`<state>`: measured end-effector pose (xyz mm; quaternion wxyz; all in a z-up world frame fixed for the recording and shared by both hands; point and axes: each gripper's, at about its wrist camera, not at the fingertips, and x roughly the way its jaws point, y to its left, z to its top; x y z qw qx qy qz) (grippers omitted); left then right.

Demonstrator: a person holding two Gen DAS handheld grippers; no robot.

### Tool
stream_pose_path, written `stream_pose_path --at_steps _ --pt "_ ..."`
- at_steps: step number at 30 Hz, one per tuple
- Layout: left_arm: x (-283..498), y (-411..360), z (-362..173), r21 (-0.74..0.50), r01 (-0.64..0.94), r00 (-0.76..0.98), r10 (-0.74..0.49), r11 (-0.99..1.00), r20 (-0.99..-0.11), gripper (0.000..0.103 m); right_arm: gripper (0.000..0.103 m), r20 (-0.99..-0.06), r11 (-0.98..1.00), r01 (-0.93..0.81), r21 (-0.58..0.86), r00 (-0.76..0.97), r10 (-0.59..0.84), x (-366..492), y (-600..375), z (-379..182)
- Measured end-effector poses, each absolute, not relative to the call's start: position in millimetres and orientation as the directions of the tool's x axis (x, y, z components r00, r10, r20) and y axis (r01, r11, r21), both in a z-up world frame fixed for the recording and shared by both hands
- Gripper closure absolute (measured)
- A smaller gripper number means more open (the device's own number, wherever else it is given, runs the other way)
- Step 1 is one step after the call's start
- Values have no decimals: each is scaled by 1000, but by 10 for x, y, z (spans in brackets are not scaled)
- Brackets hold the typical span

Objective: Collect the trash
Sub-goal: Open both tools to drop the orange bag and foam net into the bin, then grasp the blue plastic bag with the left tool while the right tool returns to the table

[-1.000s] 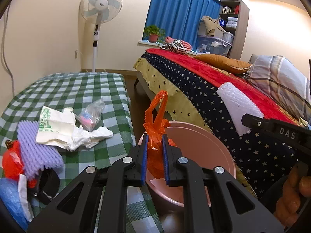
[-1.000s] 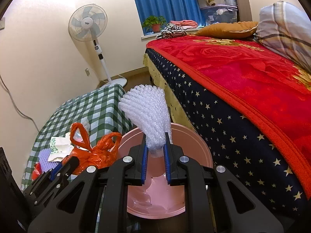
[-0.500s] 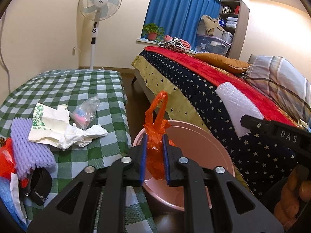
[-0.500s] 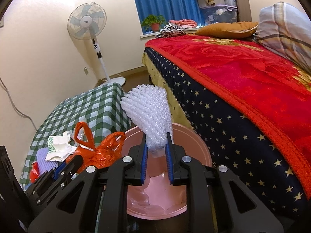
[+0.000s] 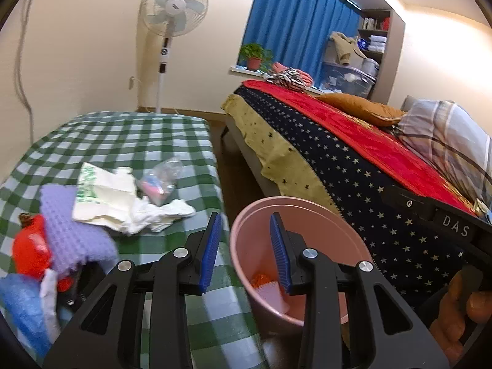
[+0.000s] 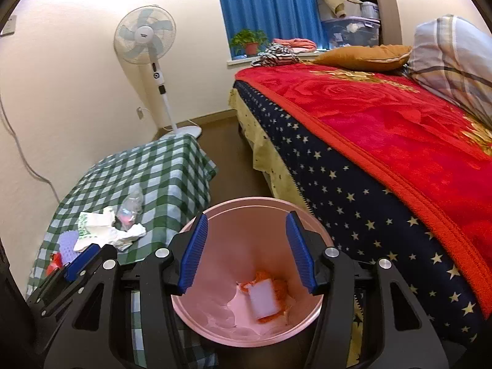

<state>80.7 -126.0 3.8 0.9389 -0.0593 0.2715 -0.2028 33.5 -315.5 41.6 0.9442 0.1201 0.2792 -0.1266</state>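
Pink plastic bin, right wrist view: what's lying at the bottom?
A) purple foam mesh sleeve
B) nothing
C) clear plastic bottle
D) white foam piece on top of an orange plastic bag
D: inside the pink plastic bin a white foam piece lies on top of a crumpled orange plastic bag, with both right tool blue pads spread apart above it and nothing between them.

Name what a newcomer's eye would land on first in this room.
First the red blanket across the bed on the right, under the blue curtain. Next the pink bin on the floor between bed and checked table, with an orange bag and white foam inside. Then the trash heap on the table.
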Motion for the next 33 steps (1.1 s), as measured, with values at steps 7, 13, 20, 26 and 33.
stream_pose_path --at_steps 7,13,20,26,33 --pt "617 -936 171 -189 267 832 -325 945 -450 70 52 -539 954 253 159 832 -131 303 -2980 430" --pt "433 -578 258 -165 155 884 -212 974 -417 70 53 -518 968 194 159 851 -86 256 -2807 436" --pt "302 -288 281 -143 58 904 -112 988 -412 70 58 -515 974 147 170 856 -39 246 -2655 417" --pt "126 -97 231 -119 -38 914 -14 992 -406 70 60 -513 979 108 172 858 -4 238 -2535 412" --pt "88 69 9 -145 -117 885 37 982 -465 63 61 -524 981 86 171 851 17 257 -2425 374"
